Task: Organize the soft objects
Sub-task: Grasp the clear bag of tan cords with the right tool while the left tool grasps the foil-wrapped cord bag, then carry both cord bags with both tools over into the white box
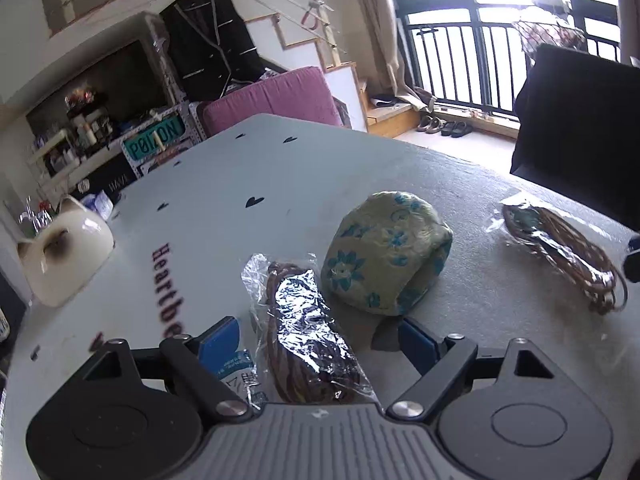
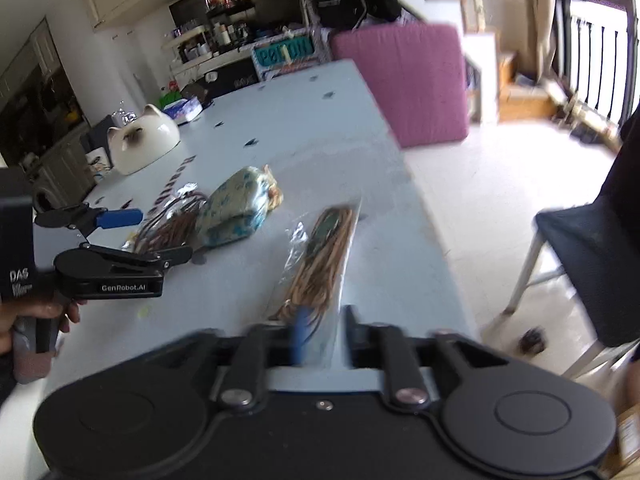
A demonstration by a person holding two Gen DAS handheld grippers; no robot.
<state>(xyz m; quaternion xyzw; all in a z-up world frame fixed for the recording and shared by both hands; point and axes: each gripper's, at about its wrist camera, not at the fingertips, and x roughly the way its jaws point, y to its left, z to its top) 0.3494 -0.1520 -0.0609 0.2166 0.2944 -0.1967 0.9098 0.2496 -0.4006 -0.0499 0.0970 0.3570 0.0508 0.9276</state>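
A dark brown rope bundle in crinkled plastic [image 1: 308, 328] lies on the pale table [image 1: 280, 168]. My left gripper [image 1: 318, 342] stands open astride its near end, blue pads [image 1: 220, 340] clear of it on both sides. Just beyond it sits a yellow-green floral fabric pouch [image 1: 384, 256]. To the right lies a tan cord bundle in a clear bag [image 1: 560, 252]. In the blurred right wrist view that bag [image 2: 320, 264] runs away from my right gripper [image 2: 324, 334]. Its jaws are partly apart with the bag's near end between them. The left gripper [image 2: 156, 236] shows there too, by the pouch [image 2: 240, 208].
A white cat-shaped ceramic piece [image 1: 64, 252] stands at the table's left side. A blue-and-white packet [image 1: 236, 364] lies under the left finger. A purple cushion [image 2: 404, 84] leans past the far end. A black chair [image 2: 580, 248] stands beside the table's right edge.
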